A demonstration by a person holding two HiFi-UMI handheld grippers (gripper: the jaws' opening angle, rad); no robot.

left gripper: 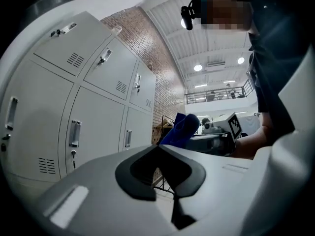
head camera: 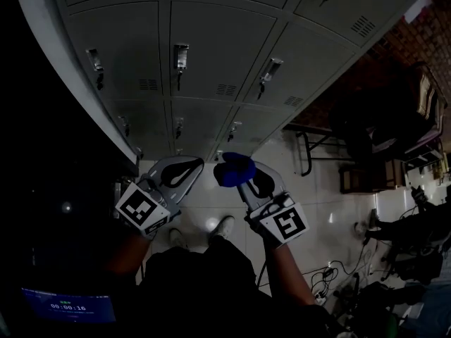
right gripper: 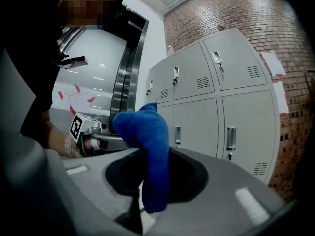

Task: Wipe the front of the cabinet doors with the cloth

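Observation:
Grey metal cabinet doors (head camera: 218,55) with small handles and vents fill the top of the head view. My right gripper (head camera: 227,162) is shut on a folded blue cloth (head camera: 235,170), which bulges out past the jaw tips. In the right gripper view the blue cloth (right gripper: 146,146) hangs between the jaws, with the cabinet doors (right gripper: 231,107) beyond. My left gripper (head camera: 199,163) is beside it, shut and holding nothing. The left gripper view shows the cabinet doors (left gripper: 83,97) to its left and the blue cloth (left gripper: 181,130) ahead. Both grippers hang short of the cabinet.
White tiled floor (head camera: 324,196) lies below the cabinet. A dark metal-framed bench or rack (head camera: 317,146) stands to the right by a brick wall (head camera: 423,34). Cables and equipment (head camera: 352,273) clutter the lower right. The person's shoes (head camera: 222,227) show below the grippers.

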